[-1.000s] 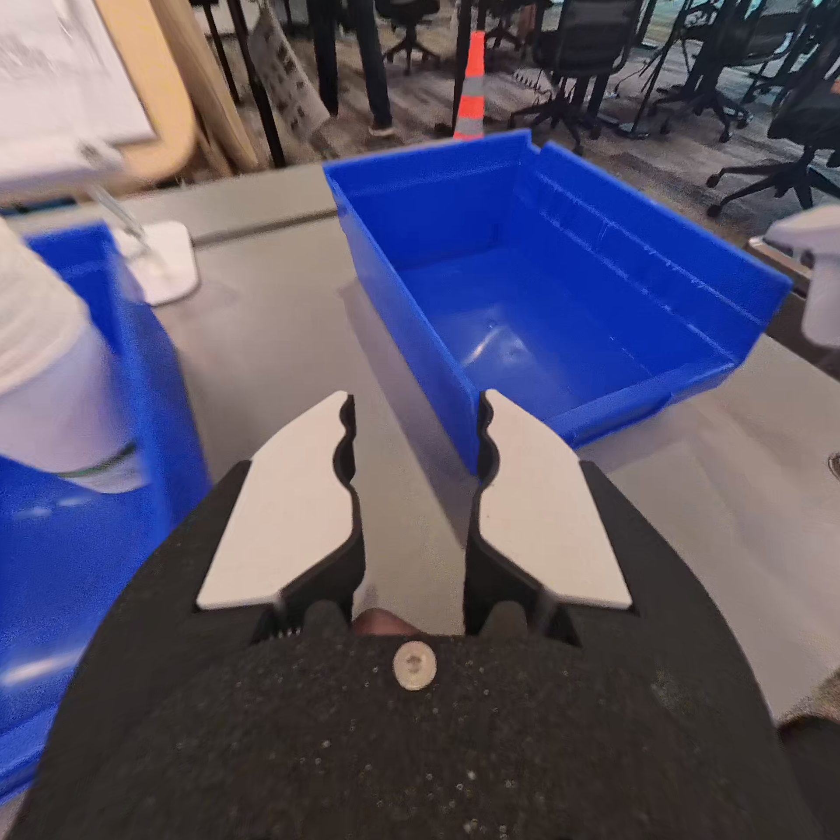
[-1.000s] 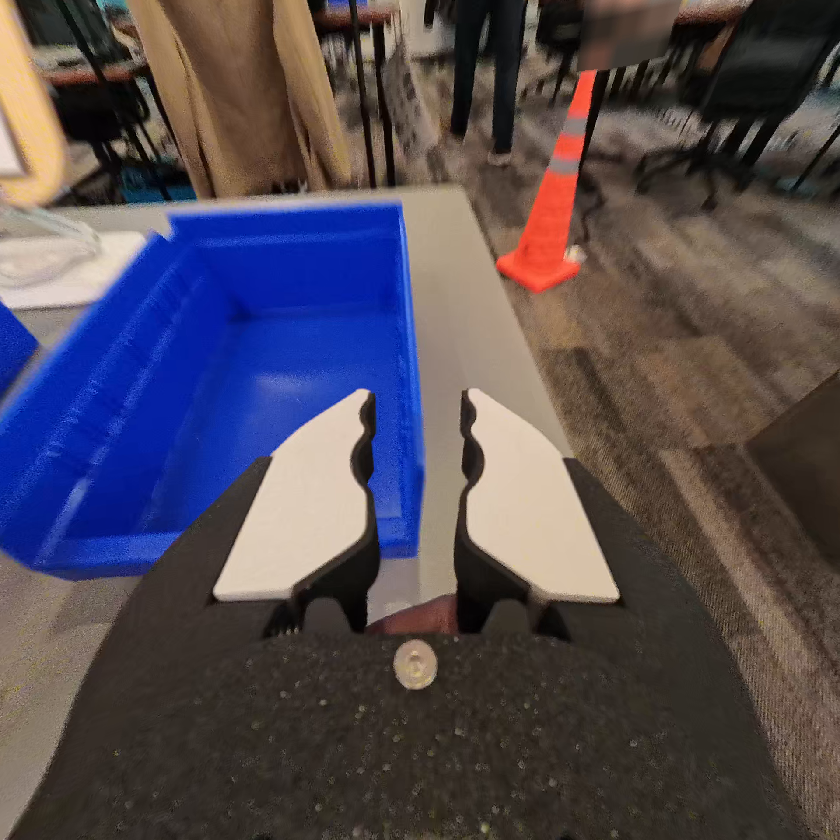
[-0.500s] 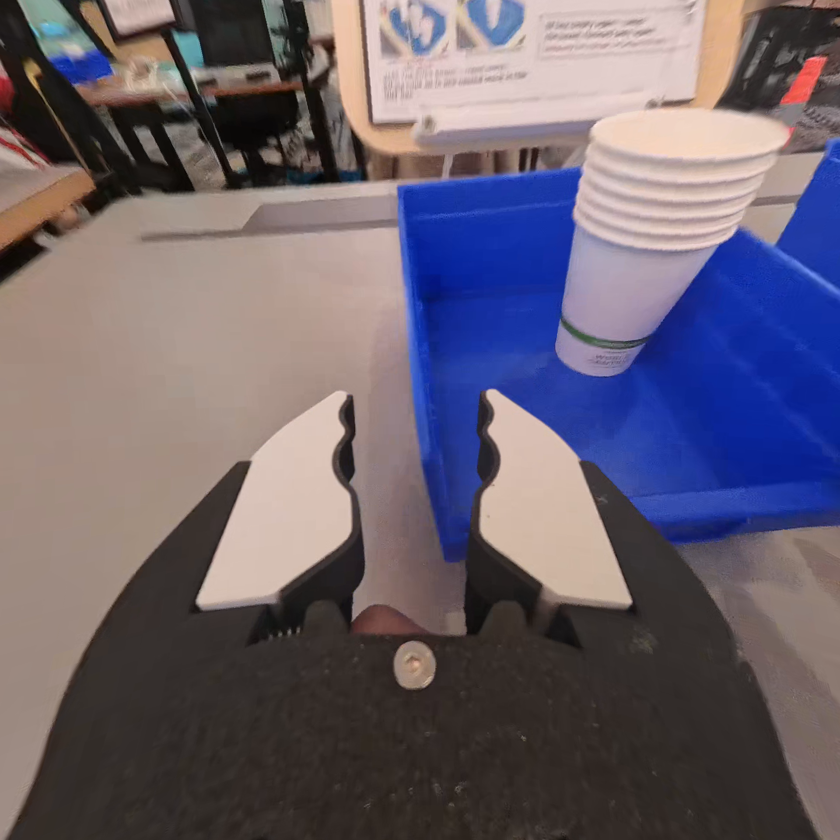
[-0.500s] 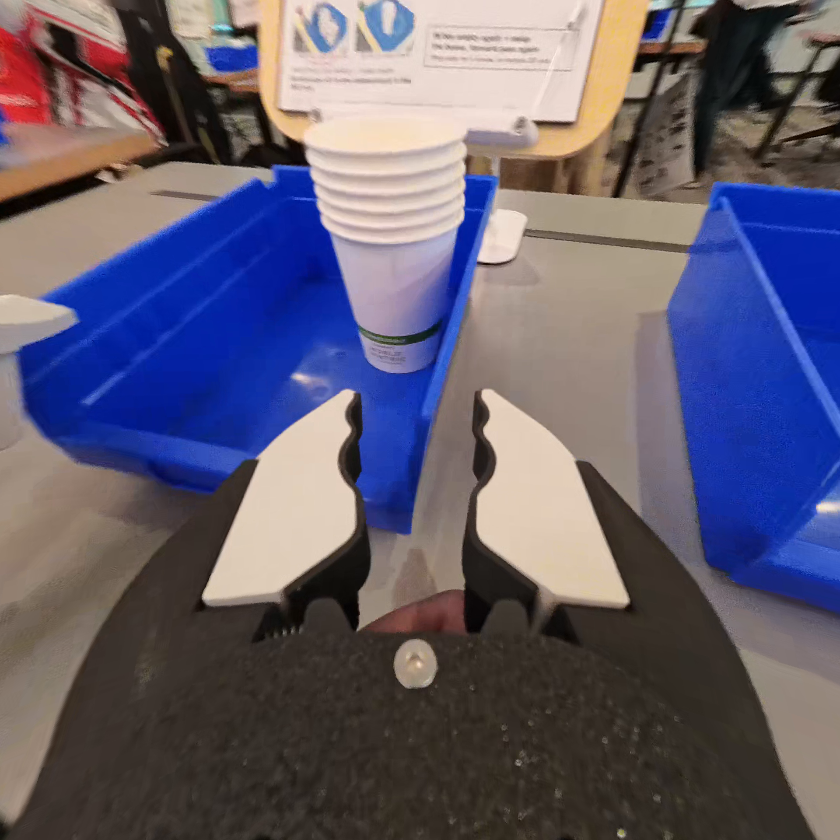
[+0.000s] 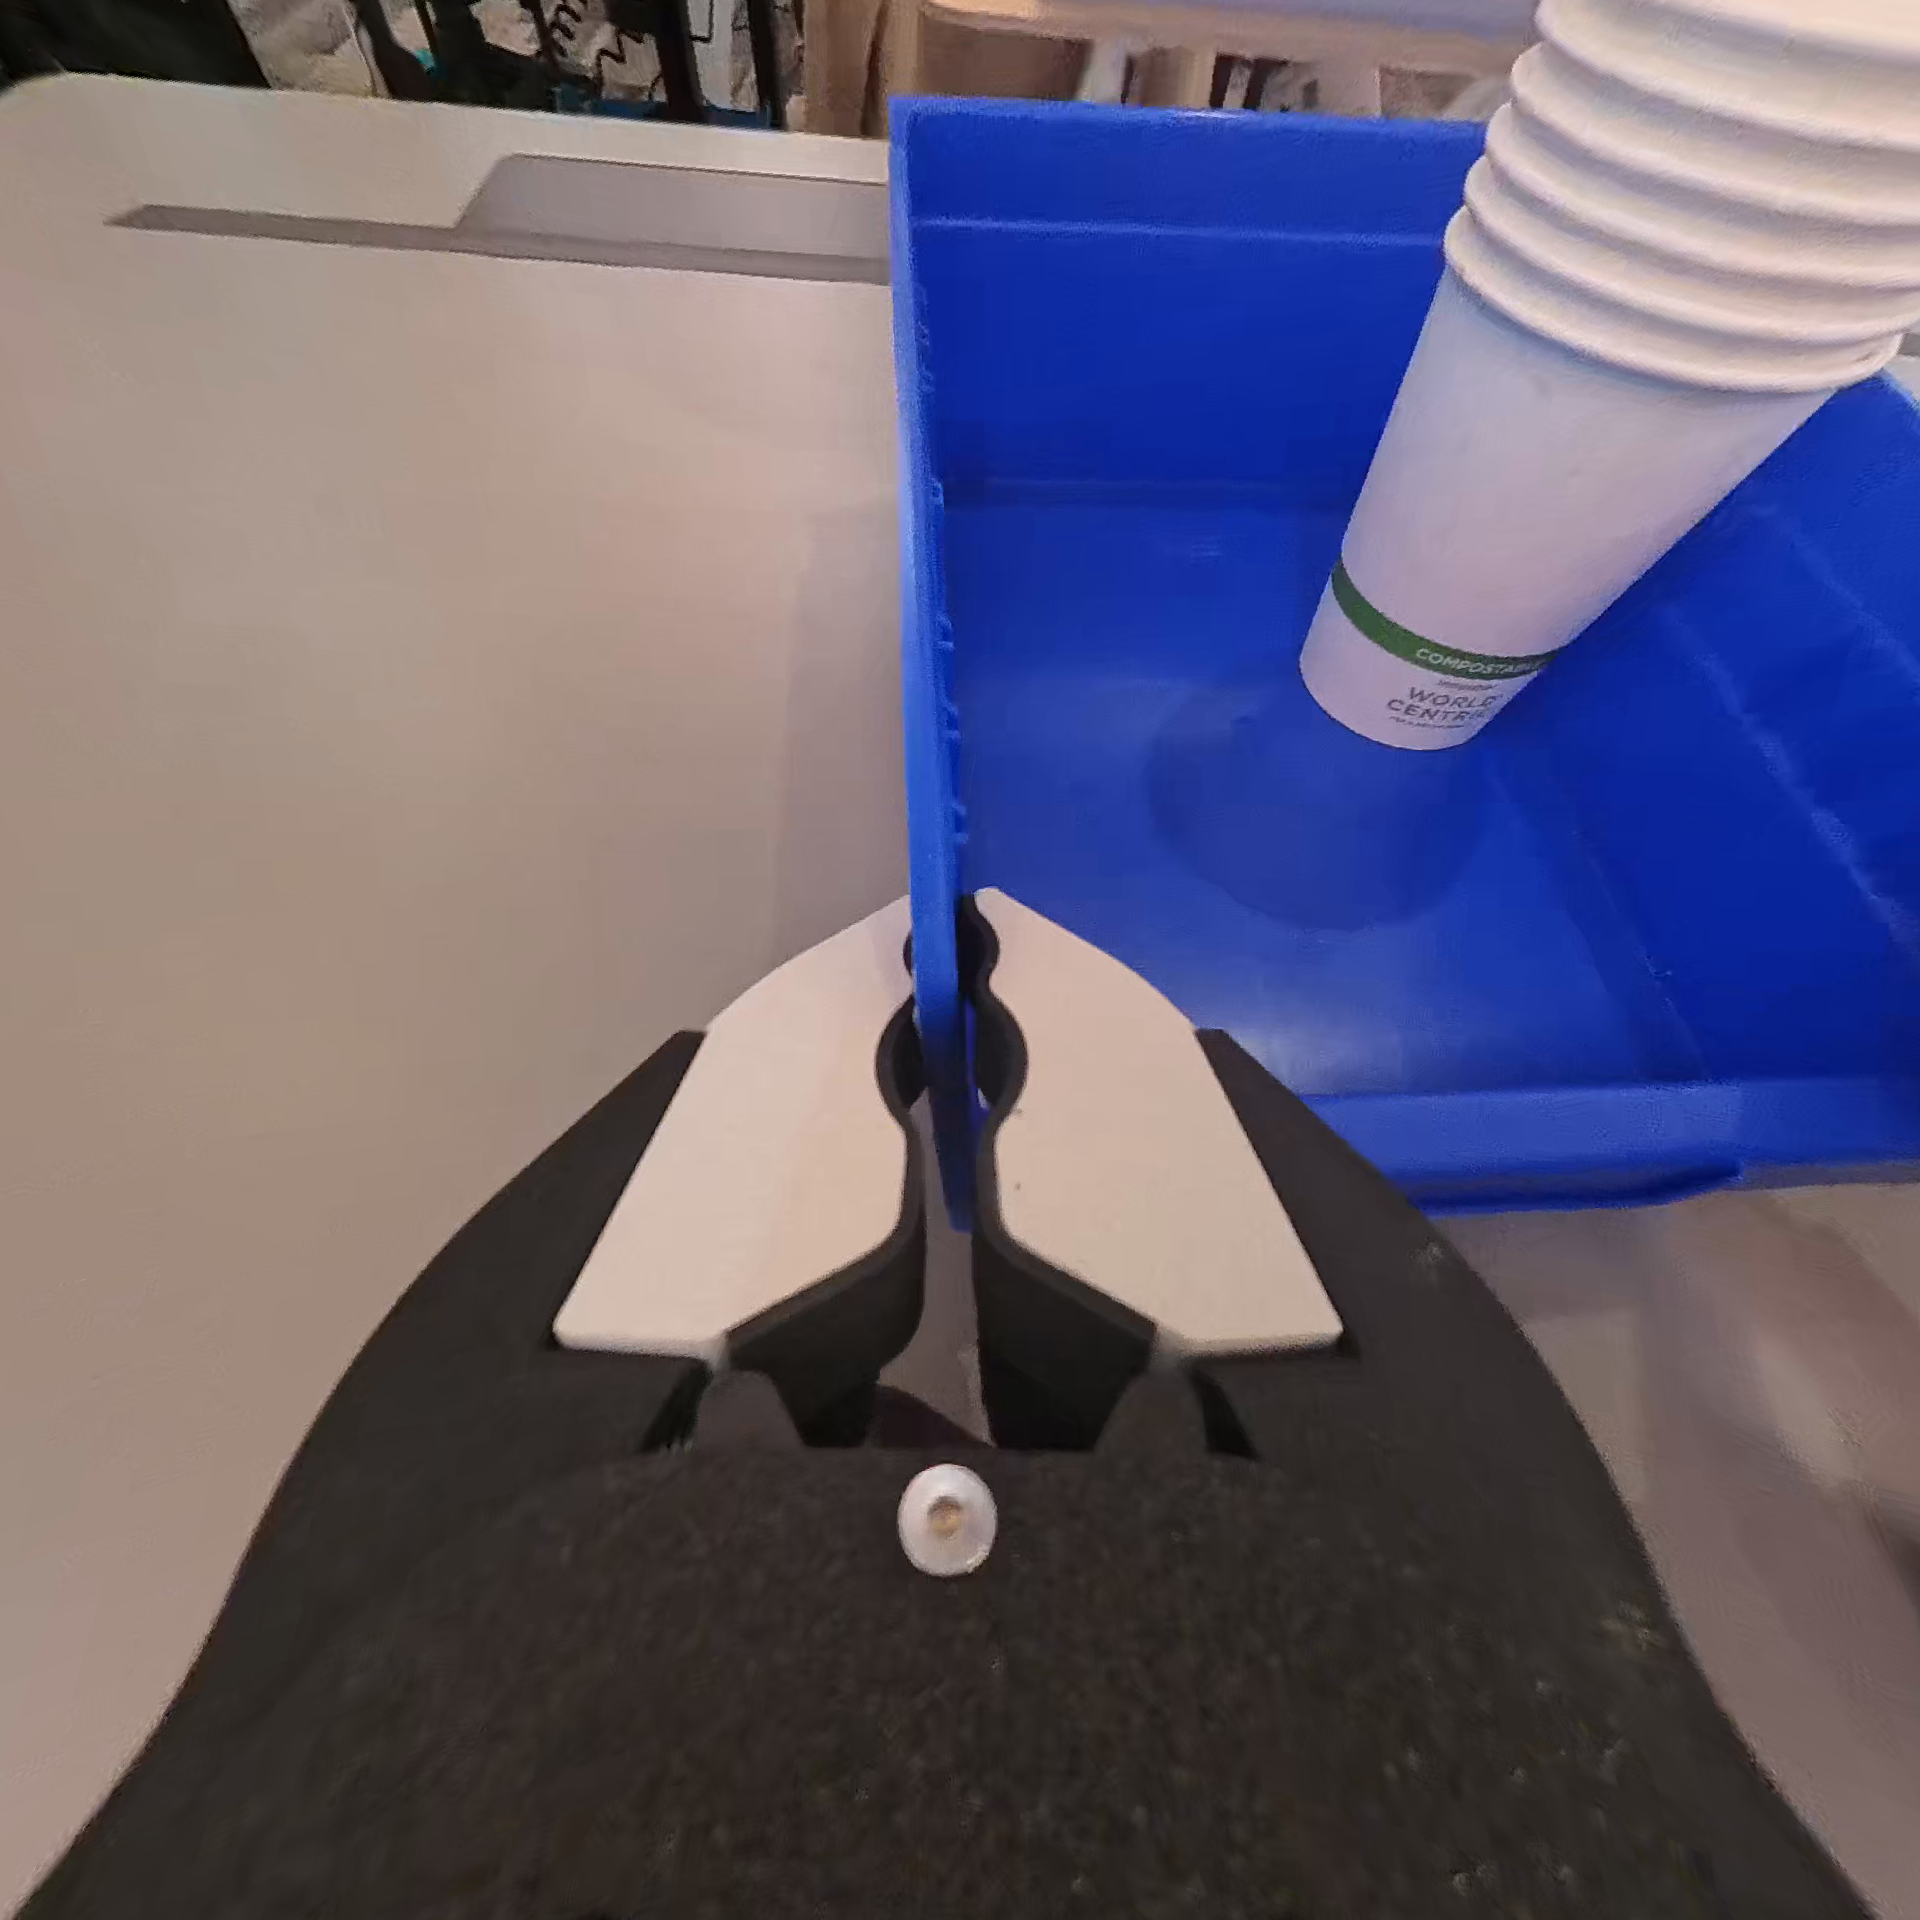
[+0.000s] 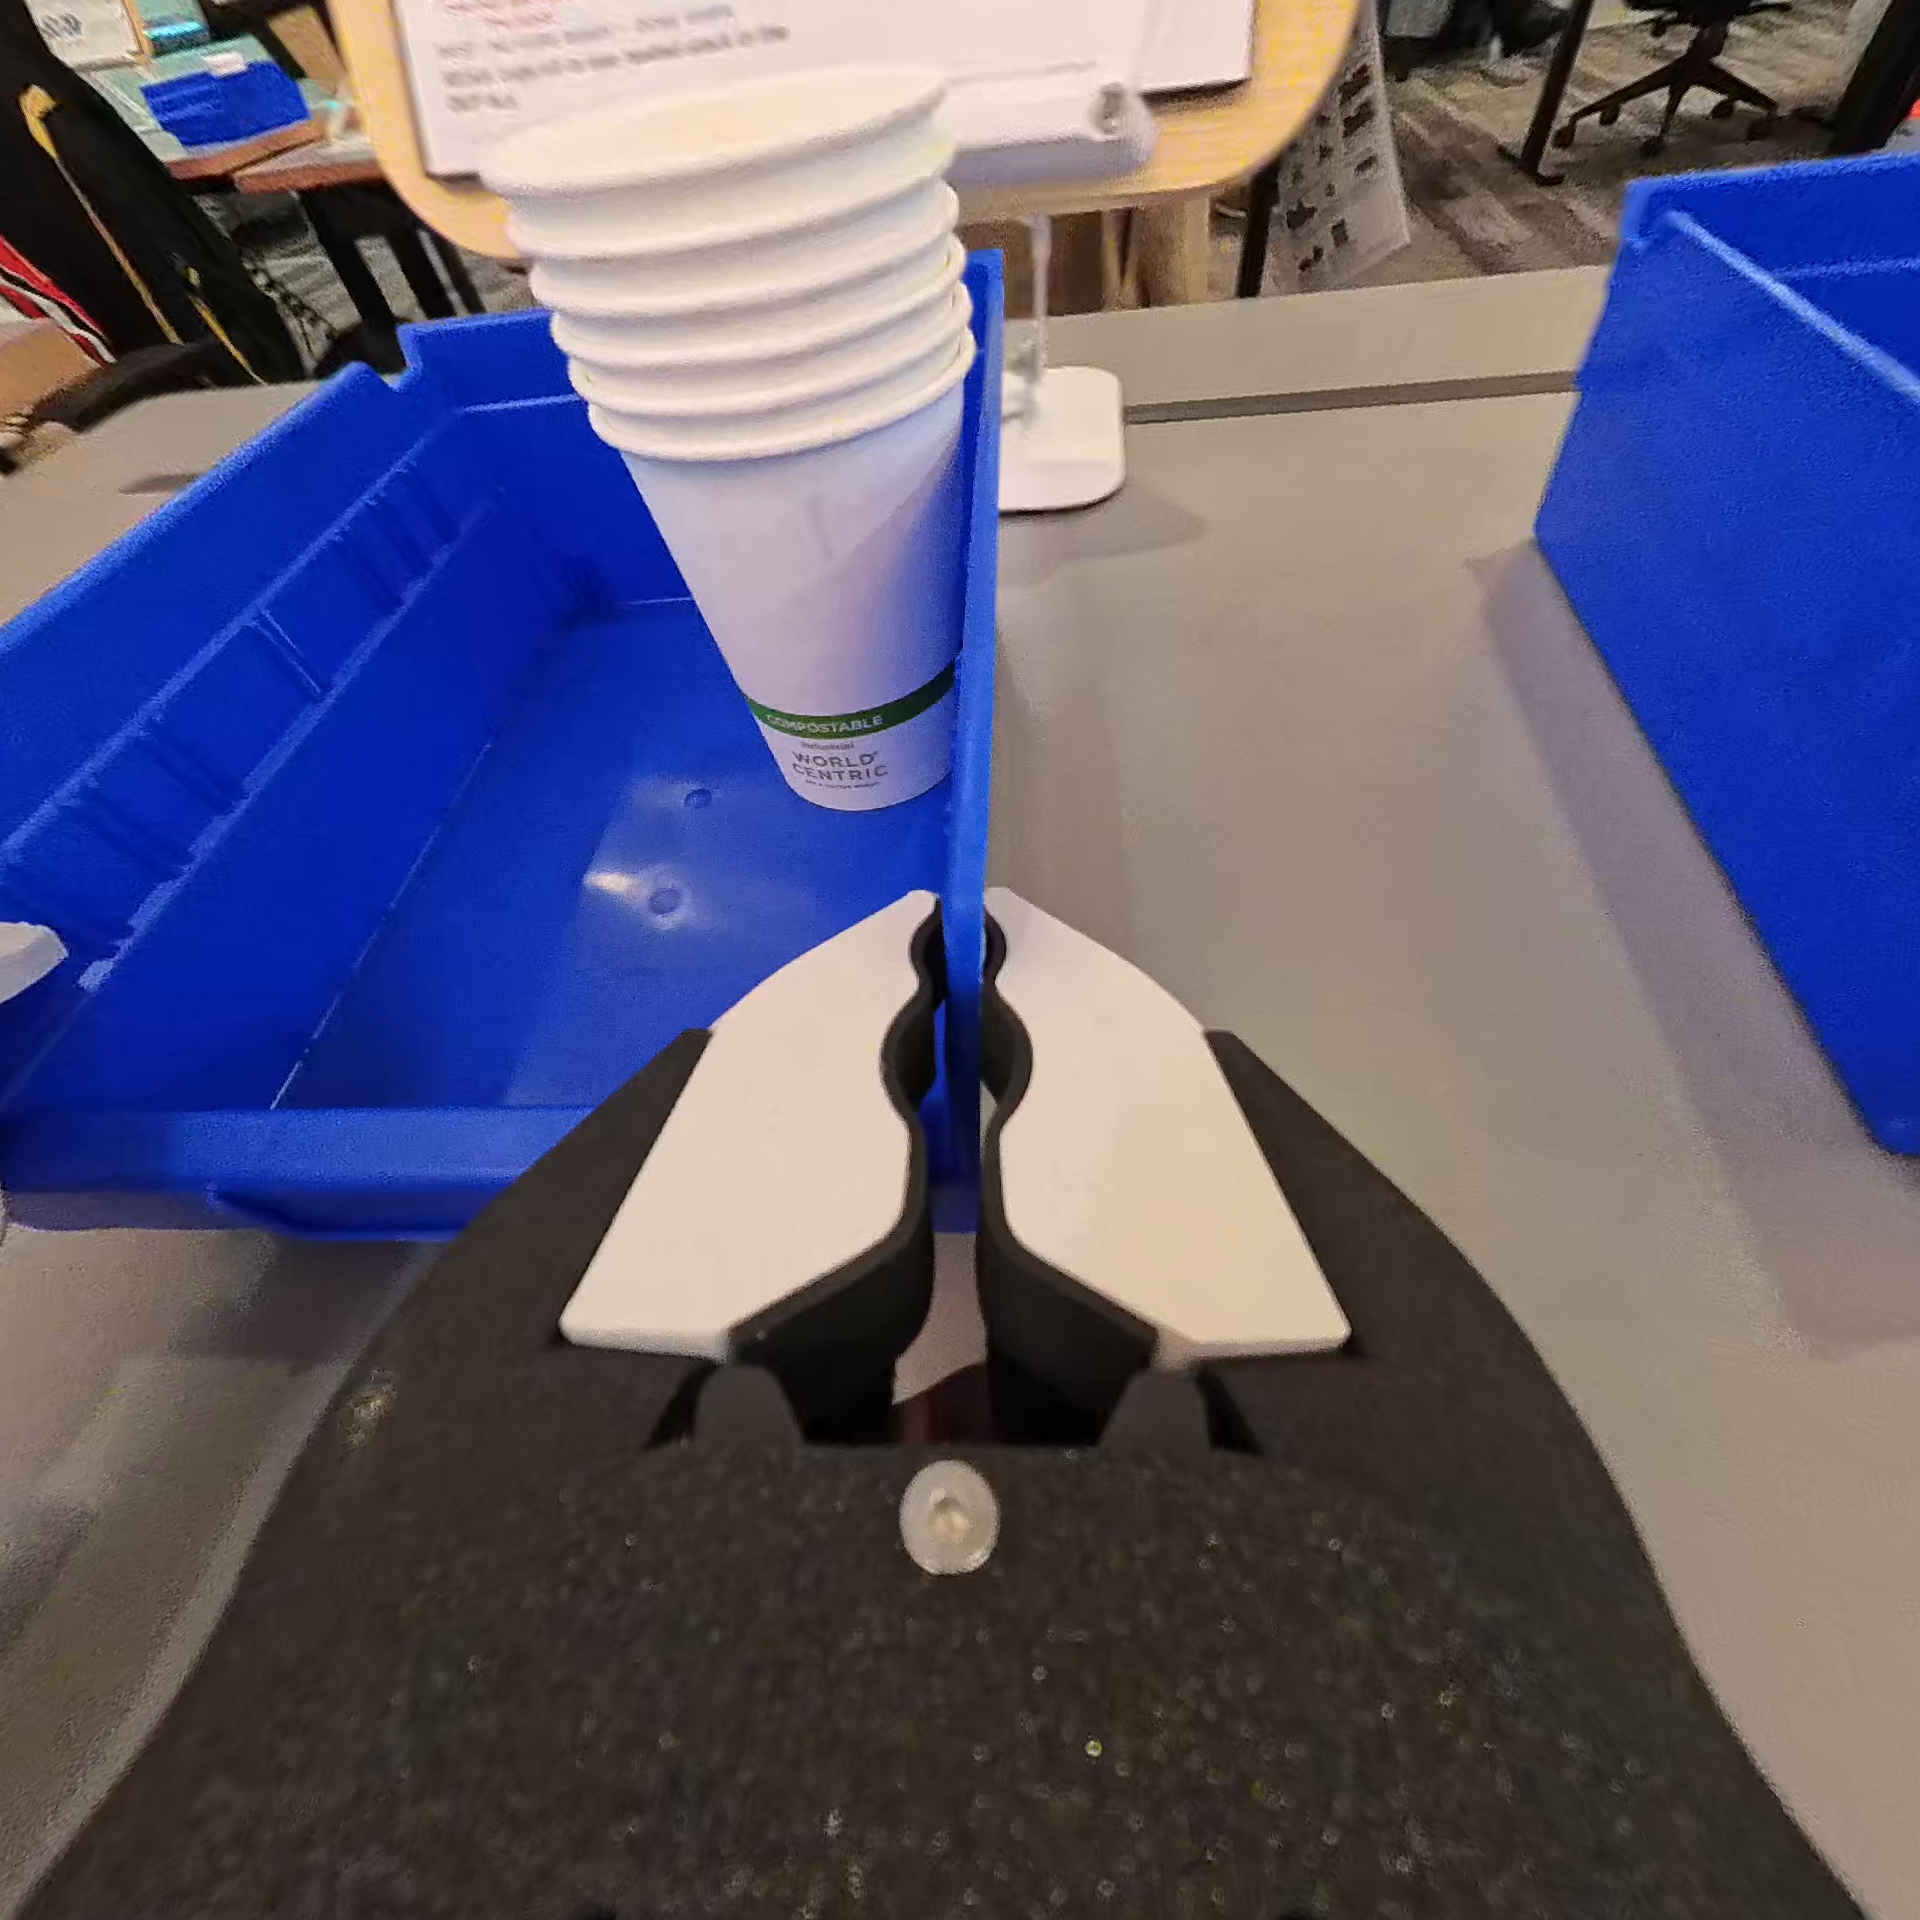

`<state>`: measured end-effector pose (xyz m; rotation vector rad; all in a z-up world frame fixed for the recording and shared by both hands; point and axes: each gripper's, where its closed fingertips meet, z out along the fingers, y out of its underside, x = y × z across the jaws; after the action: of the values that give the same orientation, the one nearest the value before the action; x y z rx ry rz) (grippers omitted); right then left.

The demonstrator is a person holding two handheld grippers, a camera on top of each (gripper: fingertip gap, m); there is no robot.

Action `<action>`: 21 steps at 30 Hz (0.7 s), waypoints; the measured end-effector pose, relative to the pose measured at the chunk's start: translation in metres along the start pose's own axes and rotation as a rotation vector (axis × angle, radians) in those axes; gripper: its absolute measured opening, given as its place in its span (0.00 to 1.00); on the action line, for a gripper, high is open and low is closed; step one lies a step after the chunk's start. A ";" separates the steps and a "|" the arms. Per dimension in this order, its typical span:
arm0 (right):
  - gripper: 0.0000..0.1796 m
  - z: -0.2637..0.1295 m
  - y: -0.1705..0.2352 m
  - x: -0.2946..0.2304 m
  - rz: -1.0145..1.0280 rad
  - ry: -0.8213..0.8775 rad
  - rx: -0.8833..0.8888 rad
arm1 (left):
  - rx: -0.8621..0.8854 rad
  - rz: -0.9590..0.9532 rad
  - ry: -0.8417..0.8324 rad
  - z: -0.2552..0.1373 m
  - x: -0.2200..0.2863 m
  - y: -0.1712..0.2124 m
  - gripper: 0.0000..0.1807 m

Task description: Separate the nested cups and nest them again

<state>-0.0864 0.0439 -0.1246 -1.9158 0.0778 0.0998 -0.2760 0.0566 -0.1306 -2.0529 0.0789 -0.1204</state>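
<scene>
With both grippers clamped onto the same blue plastic bin (image 5: 1351, 436), the cups themselves are not yet in hand. In the left wrist view, the left gripper (image 5: 943, 925) has its jaws closed on the bin's left side wall near the front corner, at centre frame. In the right wrist view, the right gripper (image 6: 961, 920) has its jaws closed on the bin's right side wall near the front corner, likewise at centre frame.

The stack of nested white paper cups (image 6: 774, 416), with a green band near the base, stands on the bin floor. It sits at upper centre of the right wrist view, just beside the right wall, and at upper right of the left wrist view (image 5: 1579, 364). Several rims show at the top; the exact count is uncertain. It appears upright, though wide-angle distortion makes any slight tilt hard to judge.

A second blue plastic bin (image 6: 1766, 582) stands well apart at the right edge of the right wrist view, on the grey tabletop (image 6: 1299, 727). A white stand base (image 6: 1060, 436) sits behind the first bin.

Assessment: the step in hand looks like positioning the bin; separation has not begun. The next move probably calls for releasing the walls, then one gripper steadying the lower cups while the other lifts the top rim. Risk: toppling the stack.
</scene>
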 end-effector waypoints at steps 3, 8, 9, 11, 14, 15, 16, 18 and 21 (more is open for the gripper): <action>0.02 0.002 -0.009 -0.039 0.008 -0.031 0.024 | 0.021 0.013 -0.031 -0.010 -0.035 -0.016 0.01; 0.02 0.010 -0.027 -0.123 -0.007 -0.075 0.073 | 0.064 0.066 -0.096 -0.027 -0.115 -0.049 0.01; 0.02 0.011 -0.030 -0.140 -0.016 -0.079 0.080 | 0.069 0.070 -0.098 -0.029 -0.131 -0.054 0.01; 0.02 0.015 -0.034 -0.173 -0.036 -0.079 0.095 | 0.078 0.068 -0.101 -0.030 -0.165 -0.061 0.01; 0.02 0.025 -0.035 -0.214 -0.054 -0.064 0.097 | 0.075 0.057 -0.092 -0.025 -0.208 -0.064 0.01; 0.02 0.029 -0.033 -0.225 -0.059 -0.060 0.087 | 0.070 0.053 -0.087 -0.022 -0.220 -0.063 0.01; 0.02 0.033 -0.030 -0.235 -0.065 -0.058 0.074 | 0.063 0.045 -0.081 -0.019 -0.231 -0.061 0.01; 0.02 0.041 -0.024 -0.251 -0.087 -0.055 0.044 | 0.042 0.031 -0.073 -0.011 -0.250 -0.055 0.01; 0.02 0.050 -0.010 -0.266 -0.120 -0.061 0.016 | 0.023 0.033 -0.063 -0.003 -0.269 -0.043 0.01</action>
<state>-0.3517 0.0960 -0.1036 -1.8951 -0.0770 0.0762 -0.5437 0.1031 -0.1046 -2.0298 0.0717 -0.0358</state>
